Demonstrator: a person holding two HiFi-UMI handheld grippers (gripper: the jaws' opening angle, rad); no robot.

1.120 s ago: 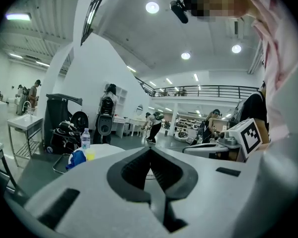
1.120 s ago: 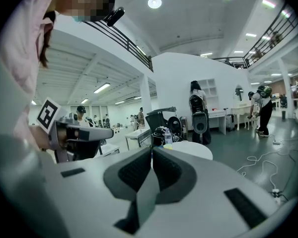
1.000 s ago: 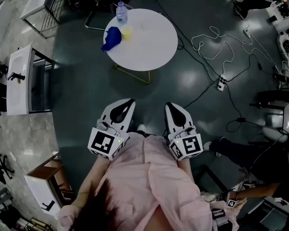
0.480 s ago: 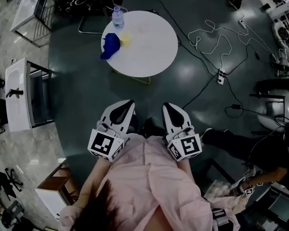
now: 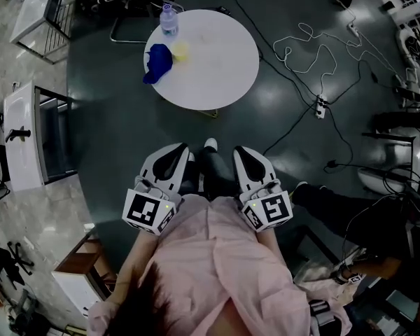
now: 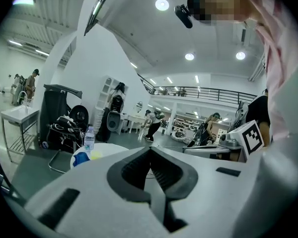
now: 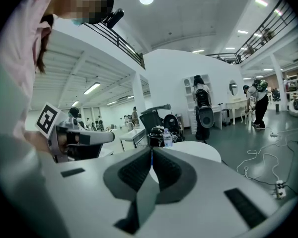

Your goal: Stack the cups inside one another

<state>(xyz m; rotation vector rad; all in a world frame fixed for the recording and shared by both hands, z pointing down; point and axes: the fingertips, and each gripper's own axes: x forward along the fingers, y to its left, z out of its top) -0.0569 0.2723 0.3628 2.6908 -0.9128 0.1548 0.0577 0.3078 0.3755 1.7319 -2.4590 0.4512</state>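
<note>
A round white table [image 5: 217, 68] stands ahead of me on the dark floor. On its left part lie a blue cup [image 5: 157, 60] and a small yellow cup [image 5: 181, 50], side by side, with a water bottle [image 5: 168, 19] behind them. My left gripper [image 5: 178, 148] and right gripper [image 5: 240, 151] are held close to the body, well short of the table, both shut and empty. In the left gripper view the blue cup [image 6: 80, 158], yellow cup [image 6: 95, 155] and bottle [image 6: 89, 138] show beyond the closed jaws. The right gripper view shows the bottle [image 7: 167, 137] and table [image 7: 201, 150].
Cables and a power strip [image 5: 321, 108] trail across the floor to the right of the table. White desks [image 5: 19, 135] line the left side. A chair [image 5: 129, 9] stands behind the table. Another person's arm [image 5: 367, 270] is at the lower right.
The view has shifted toward the table, and a shoe now shows between the grippers. Both grippers stay shut, held in the same pose near the body.
</note>
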